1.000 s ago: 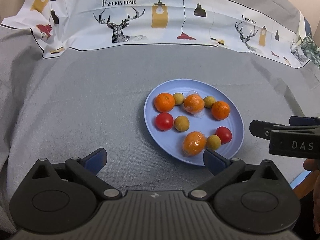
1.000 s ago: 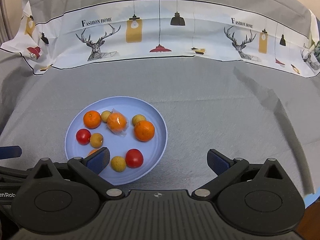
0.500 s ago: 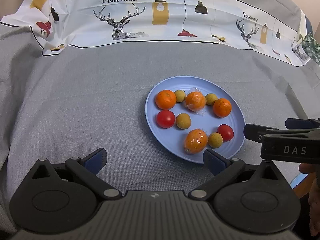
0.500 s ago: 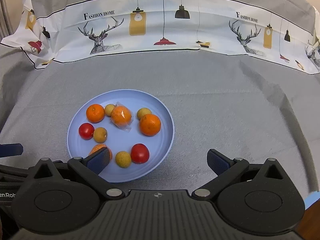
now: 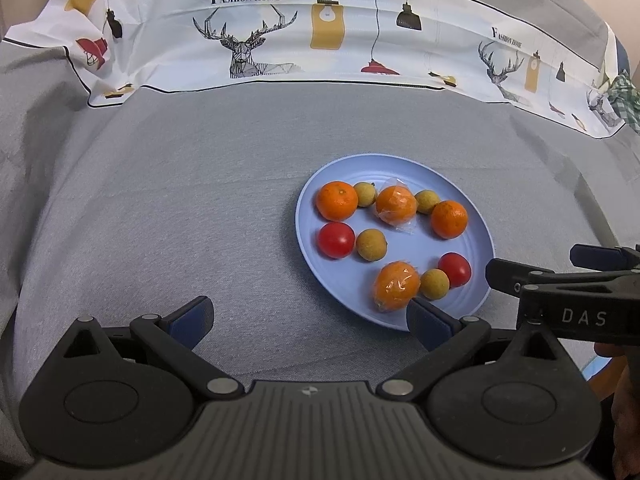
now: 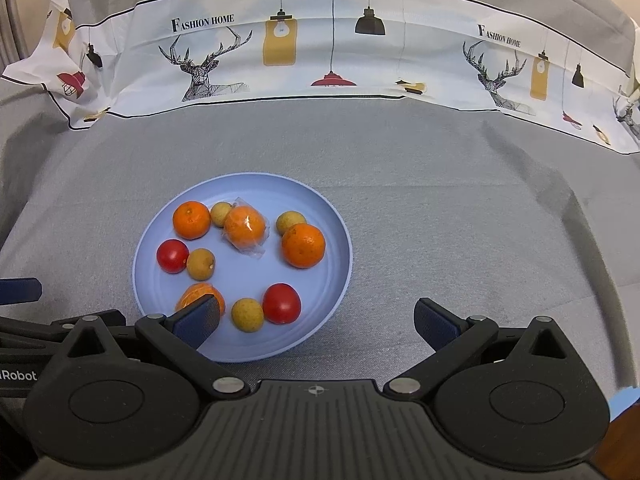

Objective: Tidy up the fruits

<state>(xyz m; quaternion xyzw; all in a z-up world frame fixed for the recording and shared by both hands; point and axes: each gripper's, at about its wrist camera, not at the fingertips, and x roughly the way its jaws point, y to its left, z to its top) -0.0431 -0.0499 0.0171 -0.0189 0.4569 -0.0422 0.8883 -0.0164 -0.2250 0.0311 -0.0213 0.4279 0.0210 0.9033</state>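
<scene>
A light blue plate (image 5: 476, 236) (image 6: 240, 188) on grey cloth holds several fruits: bare oranges (image 5: 337, 201) (image 6: 303, 245), plastic-wrapped oranges (image 5: 396, 205) (image 6: 244, 227), red tomatoes (image 5: 336, 240) (image 6: 281, 303) and small yellow-brown longans (image 5: 371, 244) (image 6: 247, 314). My left gripper (image 5: 310, 318) is open, its right pad just in front of the plate's near rim. My right gripper (image 6: 318, 322) is open, its left pad over the plate's near-left part, partly hiding a wrapped orange (image 6: 196, 294). The right gripper's fingers (image 5: 504, 274) show from the side at the left view's right edge.
A white printed cloth (image 5: 320, 40) (image 6: 340, 44) with deer and lamps rises along the back of the grey surface. Bare grey cloth (image 5: 160, 200) lies left of the plate, and more (image 6: 460, 220) to its right. A hand (image 5: 624, 392) is at the right edge.
Both grippers have crept forward toward the plate, so it sits lower and larger in the right wrist view. The right gripper has shifted left beside the plate. No fruit has moved.
</scene>
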